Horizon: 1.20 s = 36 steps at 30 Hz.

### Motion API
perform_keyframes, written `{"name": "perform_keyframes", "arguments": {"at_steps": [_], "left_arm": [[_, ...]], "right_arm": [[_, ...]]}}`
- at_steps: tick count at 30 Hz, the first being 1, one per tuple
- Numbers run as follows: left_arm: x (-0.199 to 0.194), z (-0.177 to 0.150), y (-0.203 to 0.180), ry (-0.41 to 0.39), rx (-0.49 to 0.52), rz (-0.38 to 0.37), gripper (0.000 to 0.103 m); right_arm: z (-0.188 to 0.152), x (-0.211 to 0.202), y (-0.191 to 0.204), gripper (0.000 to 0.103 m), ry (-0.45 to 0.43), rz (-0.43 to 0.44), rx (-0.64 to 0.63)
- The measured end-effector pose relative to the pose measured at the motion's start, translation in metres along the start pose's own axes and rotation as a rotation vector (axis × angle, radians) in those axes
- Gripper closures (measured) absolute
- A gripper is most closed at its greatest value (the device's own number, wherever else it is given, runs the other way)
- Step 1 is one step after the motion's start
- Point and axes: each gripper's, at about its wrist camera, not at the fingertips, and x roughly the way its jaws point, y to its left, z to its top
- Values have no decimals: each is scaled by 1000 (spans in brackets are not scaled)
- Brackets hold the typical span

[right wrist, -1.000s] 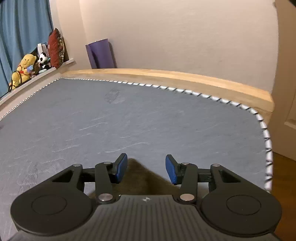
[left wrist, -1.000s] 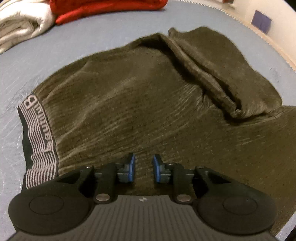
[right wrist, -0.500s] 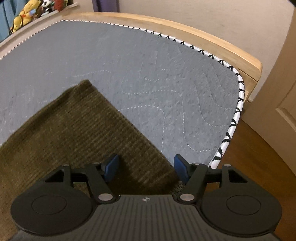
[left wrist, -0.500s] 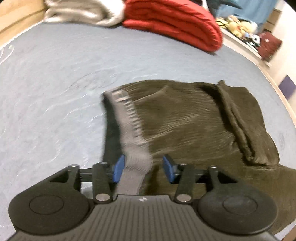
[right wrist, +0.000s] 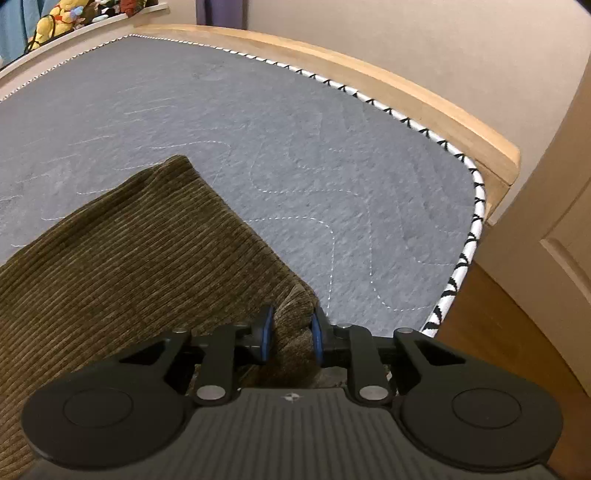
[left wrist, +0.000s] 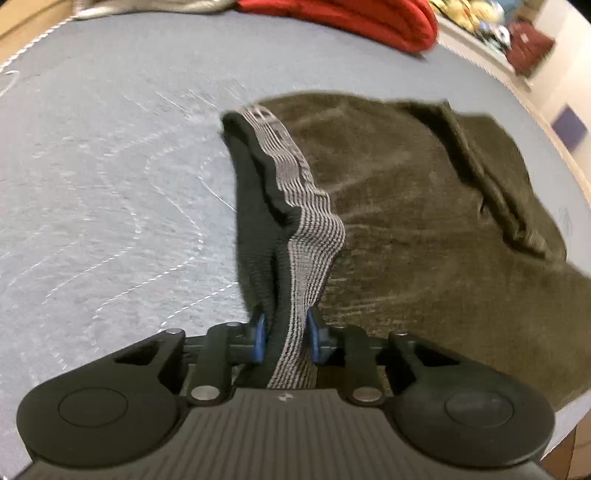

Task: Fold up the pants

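Olive-brown corduroy pants (left wrist: 406, 206) lie spread on a grey quilted mattress (left wrist: 110, 177). Their grey-and-black patterned waistband (left wrist: 291, 177) runs from the far edge down into my left gripper (left wrist: 285, 338), whose jaws are closing with the blue pads pressed on the band. In the right wrist view a corner of the pants (right wrist: 147, 251) reaches across the mattress (right wrist: 295, 147). My right gripper (right wrist: 290, 338) is closing too, and a bunched fold of corduroy is pinched between its pads near the mattress's front right corner.
A folded red blanket (left wrist: 354, 14) and a pale one (left wrist: 147, 5) lie at the far end of the bed. Wooden bed frame (right wrist: 369, 77) runs behind the piped mattress edge (right wrist: 476, 206). Soft toys (right wrist: 55, 22) sit on a ledge. Wooden floor (right wrist: 517, 332) and a door lie to the right.
Both grippers opened wide, then clamped down: the left on the waistband, the right on the pants' corner. The left moved sideways to the waistband edge; the right dipped toward the mattress.
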Motion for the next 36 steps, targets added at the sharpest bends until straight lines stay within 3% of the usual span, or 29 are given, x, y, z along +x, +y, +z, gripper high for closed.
{"name": "perform_keyframes", "arguments": {"at_steps": [2, 4, 5, 7, 9, 11, 13, 15, 17, 18, 23, 25, 29, 32, 33, 36], "left_arm": [[2, -4, -9, 13, 49, 39, 78], [20, -6, -15, 42, 114, 92, 61], [21, -4, -19, 35, 130, 117, 57], [8, 1, -29, -25, 161, 171, 55], [-16, 3, -44, -140, 216, 212, 54], [-34, 1, -62, -225, 280, 155, 54], [-33, -4, -75, -203, 315, 40, 54], [-19, -13, -83, -113, 345, -34, 54], [12, -28, -87, 59, 404, 25, 56], [20, -34, -88, 84, 433, 54, 55], [-5, -22, -111, 10, 429, 108, 56], [-33, -12, -130, -72, 415, 61, 56], [-59, 4, -172, -258, 358, -123, 53], [-27, 15, -195, -233, 323, -123, 59], [-19, 18, -200, -230, 331, -127, 67], [-2, 32, -204, -240, 355, -125, 77]], "right_arm": [[0, 0, 1, 80, 5, -10, 6], [1, 1, 4, 75, 9, -35, 6], [2, 1, 5, 68, 11, -50, 5], [4, -2, 7, 61, 0, -69, 1], [9, -12, 5, 56, -55, -95, 35], [15, -25, 4, 54, -127, -104, 66], [20, -38, 8, 46, -186, -82, 75], [22, -50, 20, 40, -214, 0, 44], [21, -65, 40, 40, -250, 73, -32], [20, -72, 50, 40, -269, 96, -70], [20, -122, 98, 40, -371, 251, -200], [23, -147, 118, 40, -407, 318, -213], [29, -190, 156, 40, -458, 442, -190], [27, -210, 186, 40, -433, 551, -142], [25, -212, 197, 43, -411, 586, -138], [18, -211, 232, 63, -359, 689, -139]]}}
